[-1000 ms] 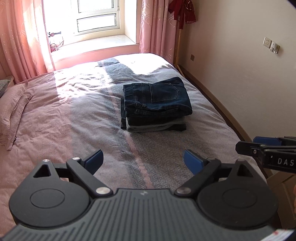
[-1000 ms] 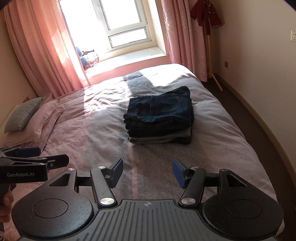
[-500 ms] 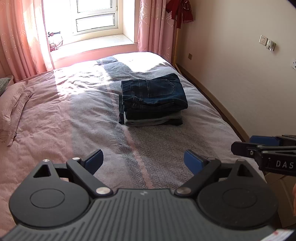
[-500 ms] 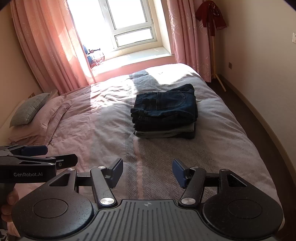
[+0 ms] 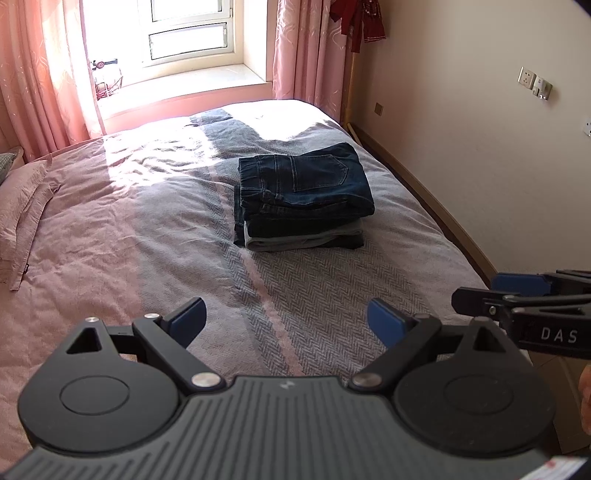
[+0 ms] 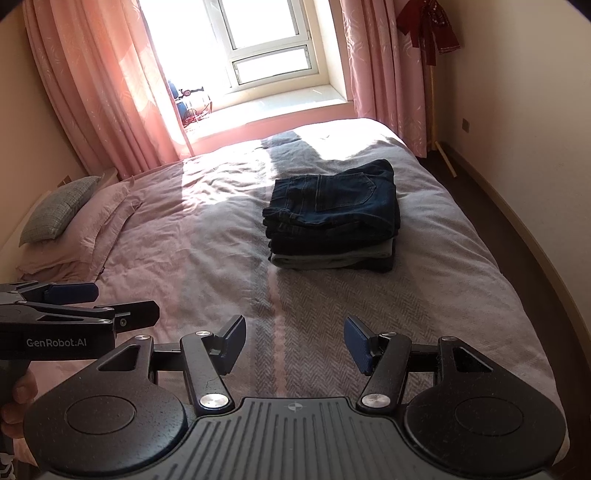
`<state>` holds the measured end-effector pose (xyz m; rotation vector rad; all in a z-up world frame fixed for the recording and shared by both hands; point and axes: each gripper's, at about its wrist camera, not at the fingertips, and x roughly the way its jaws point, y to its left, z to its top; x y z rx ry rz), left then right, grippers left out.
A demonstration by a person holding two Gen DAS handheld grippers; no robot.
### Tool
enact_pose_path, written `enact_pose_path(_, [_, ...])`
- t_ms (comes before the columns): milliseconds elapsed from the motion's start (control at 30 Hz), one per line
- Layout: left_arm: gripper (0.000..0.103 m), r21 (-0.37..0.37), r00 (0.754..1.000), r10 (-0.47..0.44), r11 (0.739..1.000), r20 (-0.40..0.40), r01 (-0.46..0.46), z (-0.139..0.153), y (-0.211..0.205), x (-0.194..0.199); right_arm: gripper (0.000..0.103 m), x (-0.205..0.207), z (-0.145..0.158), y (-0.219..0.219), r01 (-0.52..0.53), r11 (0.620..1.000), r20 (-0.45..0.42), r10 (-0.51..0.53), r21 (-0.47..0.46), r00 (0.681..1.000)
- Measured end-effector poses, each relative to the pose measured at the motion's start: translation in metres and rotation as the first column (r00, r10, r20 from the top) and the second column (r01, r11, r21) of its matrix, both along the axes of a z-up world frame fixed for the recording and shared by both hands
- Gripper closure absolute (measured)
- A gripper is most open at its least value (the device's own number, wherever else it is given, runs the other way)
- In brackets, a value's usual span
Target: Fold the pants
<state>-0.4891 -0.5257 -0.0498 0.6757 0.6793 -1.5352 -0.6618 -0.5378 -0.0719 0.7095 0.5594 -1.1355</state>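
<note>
Folded pants (image 5: pixel 303 192) are stacked on the bed (image 5: pixel 147 229). Left gripper (image 5: pixel 286 319) and right gripper (image 6: pixel 293 341) are held apart, empty.

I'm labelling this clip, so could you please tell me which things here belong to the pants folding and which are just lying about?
Job:
stack of folded pants
bed
left gripper, open
right gripper, open

Lying about:
pillows
curtains
red garment
wall sockets

Right gripper (image 6: pixel 294 345) jaws apart above bed (image 6: pixel 461 280), stack of folded jeans (image 6: pixel 332 218) well ahead, left gripper (image 6: pixel 110 302) beside.
</note>
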Motion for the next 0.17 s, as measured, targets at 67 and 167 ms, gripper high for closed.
enact_pose_path(67, [0.011,-0.004,1.000,-0.001,1.000,0.001,0.001,-0.0010,-0.0033,-0.0019,0.047,-0.0006,-0.0010,-0.0034,-0.003,1.000,-0.001,0.003,0.001,1.000])
enact_pose_path(167, [0.011,0.004,1.000,-0.001,1.000,0.003,0.001,-0.0023,-0.0095,-0.0038,0.047,-0.0014,-0.0028,-0.0086,-0.007,1.000,-0.001,0.007,0.004,1.000])
